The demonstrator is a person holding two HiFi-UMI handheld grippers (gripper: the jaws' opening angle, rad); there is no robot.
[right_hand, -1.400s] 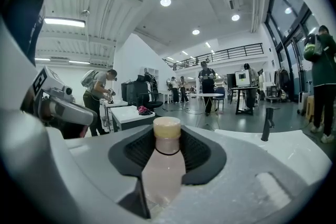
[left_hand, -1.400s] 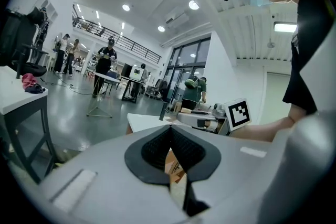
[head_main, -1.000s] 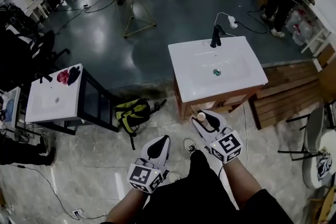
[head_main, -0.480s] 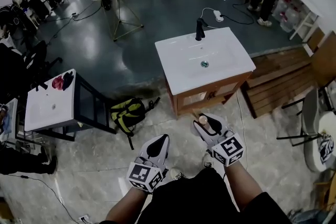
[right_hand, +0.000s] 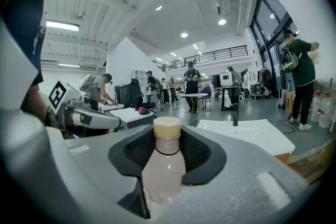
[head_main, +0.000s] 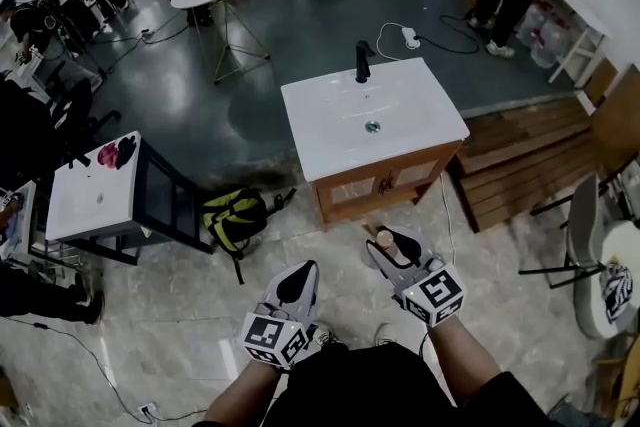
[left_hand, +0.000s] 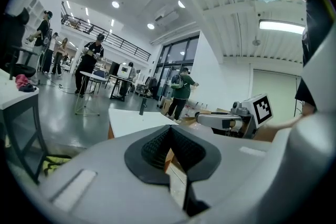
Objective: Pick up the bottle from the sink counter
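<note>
Bottle (head_main: 385, 240) sits clamped in the right gripper (head_main: 389, 239) in the head view, low over the pale stone floor (head_main: 150, 315) and well apart from the white sink counter (head_main: 330, 130). The pick looks done, so the job now, I judge, is an even squeeze and an upright carry. The left gripper (head_main: 304, 273) hangs beside it, its tips pressed together on nothing. In the left gripper view, ribbed black pads (left_hand: 155, 147) meet in a closed V, with the glossy counter top (left_hand: 131, 120) beyond. In the right gripper view, matching ribbed pads (right_hand: 135, 152) pinch the bottle (right_hand: 167, 165) by its smooth, translucent pinkish body, below a narrow neck and a rounded tan cap (right_hand: 167, 127). Slick plastic like this would likely slide in a slack grip.
</note>
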